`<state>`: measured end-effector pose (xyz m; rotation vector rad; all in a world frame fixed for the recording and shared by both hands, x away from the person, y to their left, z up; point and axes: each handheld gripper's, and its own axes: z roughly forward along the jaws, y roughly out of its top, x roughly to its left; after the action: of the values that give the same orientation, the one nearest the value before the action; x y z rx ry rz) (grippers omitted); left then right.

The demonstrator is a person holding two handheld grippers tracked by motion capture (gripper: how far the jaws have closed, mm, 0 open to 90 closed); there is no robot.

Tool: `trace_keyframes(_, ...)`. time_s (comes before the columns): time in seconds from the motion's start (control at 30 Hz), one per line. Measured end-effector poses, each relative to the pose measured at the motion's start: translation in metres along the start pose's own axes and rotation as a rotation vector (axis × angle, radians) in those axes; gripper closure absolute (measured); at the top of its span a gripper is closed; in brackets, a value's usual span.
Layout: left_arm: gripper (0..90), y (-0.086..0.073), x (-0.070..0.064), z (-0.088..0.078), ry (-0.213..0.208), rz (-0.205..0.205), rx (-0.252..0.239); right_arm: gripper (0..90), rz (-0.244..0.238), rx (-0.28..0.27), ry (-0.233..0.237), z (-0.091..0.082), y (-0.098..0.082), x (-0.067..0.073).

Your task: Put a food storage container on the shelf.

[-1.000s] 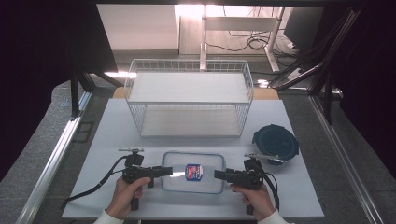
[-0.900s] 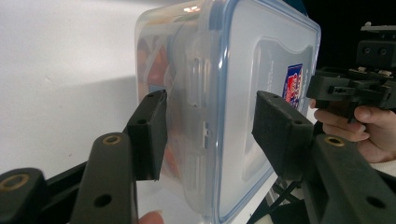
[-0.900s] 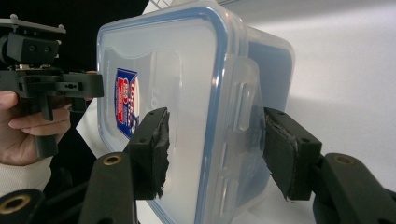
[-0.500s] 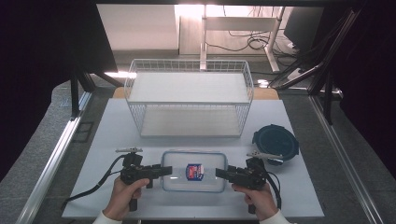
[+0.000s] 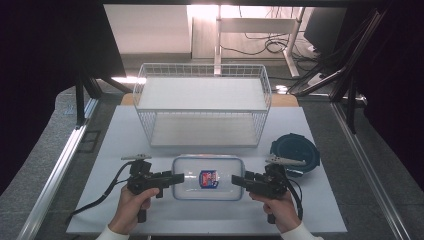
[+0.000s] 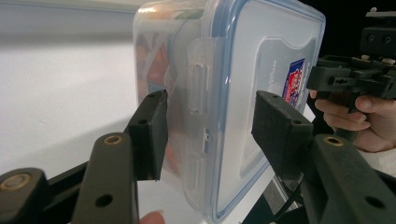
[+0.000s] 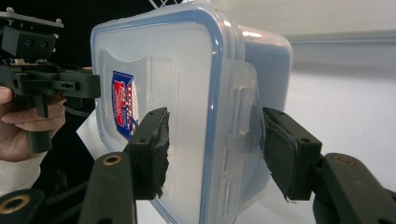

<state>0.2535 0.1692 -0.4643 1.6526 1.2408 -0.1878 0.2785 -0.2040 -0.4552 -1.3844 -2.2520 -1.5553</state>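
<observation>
A clear plastic container (image 5: pixel 220 167) with a blue-sealed lid and a red and blue label hangs between my two grippers, near the front of the white table (image 5: pixel 125 135). My left gripper (image 5: pixel 181 177) is shut on its left end, one jaw on the lid and one under the base, either side of the end latch (image 6: pixel 201 88). My right gripper (image 5: pixel 234 179) is shut the same way on the right end. In the left gripper view the container (image 6: pixel 261 56) shows reddish contents through its wall. In the right gripper view the container (image 7: pixel 177 60) has its lid turned left.
A white wire basket (image 5: pixel 202 110) with two shelves stands behind the container in the middle of the table. A dark blue round lidded bowl (image 5: pixel 297 150) sits at the right, close behind my right hand. Dark frame posts flank the table.
Both grippers and the container between them have moved a little away from the person and up. The container looks slightly larger in the high view.
</observation>
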Motion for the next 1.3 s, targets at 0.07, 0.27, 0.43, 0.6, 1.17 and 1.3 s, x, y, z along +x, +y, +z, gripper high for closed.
trace_keyframes(0.07,46.8,0.002,0.000,0.000,-0.005,-0.003,-0.001,43.5,-0.004,0.007,0.001,-0.001,0.003,0.001)
trace_keyframes(0.27,46.7,0.011,0.001,-0.005,-0.002,-0.001,-0.025,43.5,-0.018,0.007,-0.003,0.002,0.016,0.004)
trace_keyframes(0.43,47.3,0.019,-0.001,-0.008,0.000,0.012,-0.034,43.5,-0.014,0.001,0.009,0.002,0.023,0.004)
trace_keyframes(0.6,47.5,0.027,-0.001,-0.009,-0.011,0.019,-0.044,43.6,-0.026,-0.011,0.005,0.000,0.032,0.005)
trace_keyframes(1.17,47.6,0.065,-0.006,-0.022,-0.022,0.053,-0.098,43.8,-0.056,-0.039,-0.005,-0.002,0.073,0.017)
trace_keyframes(1.3,47.6,0.070,-0.006,-0.023,-0.029,0.049,-0.108,43.8,-0.073,-0.040,-0.010,-0.003,0.082,0.019)
